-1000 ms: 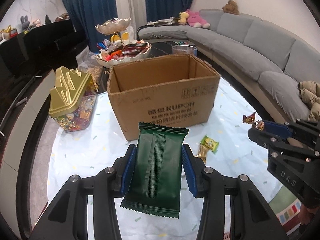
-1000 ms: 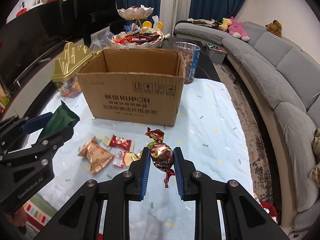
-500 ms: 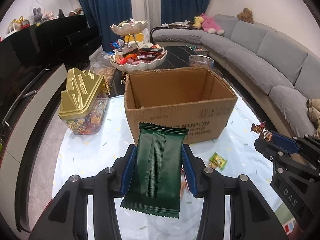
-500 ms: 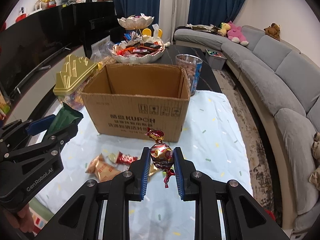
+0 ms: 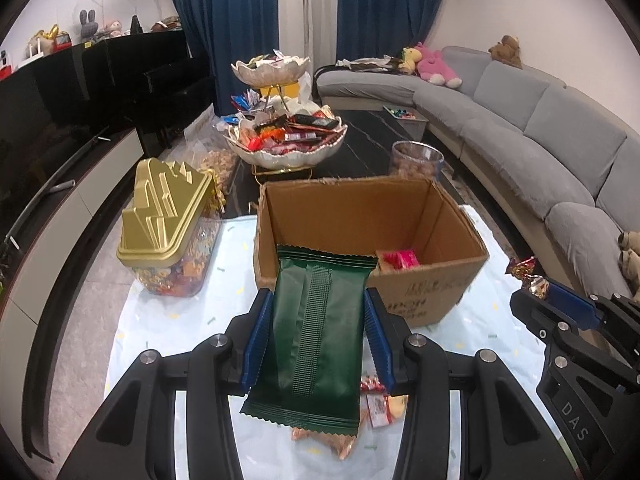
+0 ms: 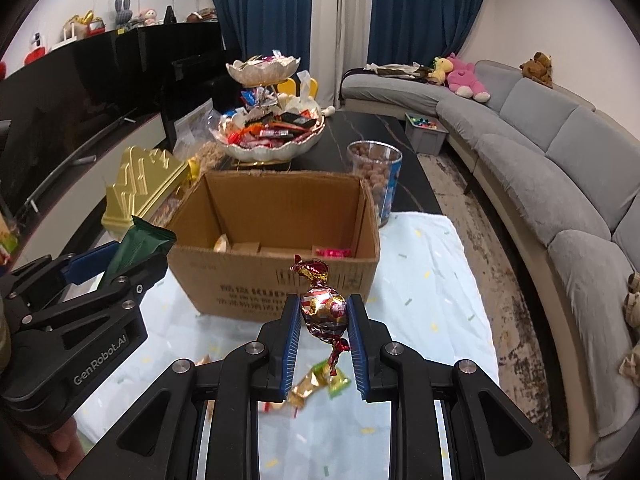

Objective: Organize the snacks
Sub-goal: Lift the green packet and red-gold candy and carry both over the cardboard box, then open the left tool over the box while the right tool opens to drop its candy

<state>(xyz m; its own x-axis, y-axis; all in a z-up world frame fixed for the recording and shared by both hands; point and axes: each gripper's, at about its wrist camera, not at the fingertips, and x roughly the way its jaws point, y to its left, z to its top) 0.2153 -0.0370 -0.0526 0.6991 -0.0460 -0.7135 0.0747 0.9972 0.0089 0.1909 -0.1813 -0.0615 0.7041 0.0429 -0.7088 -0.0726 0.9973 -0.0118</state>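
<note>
Both grippers higher and closer to the cardboard box [image 5: 372, 248] than a second ago; its inside is now in view.

Left gripper [image 5: 318, 344] pinches the dark green snack pouch [image 5: 316, 332] upright between its blue pads, top edge in front of the box's near wall, grip unchanged. Right gripper [image 6: 323, 320] clamps the red-gold foil candy [image 6: 324, 308] by its round body, twisted ends above and below, in front of the box's near wall. Box interior, hidden earlier, shows a pink packet [image 5: 398, 259] and tan packets [image 6: 240, 246] on its floor. Loose wrapped snacks [image 6: 316, 380] lie on the pale tablecloth [image 6: 420, 280] below the grippers. Gold-lidded candy jar [image 5: 168, 216] stands left of the box, tiered snack bowl [image 5: 286, 140] behind it.
</note>
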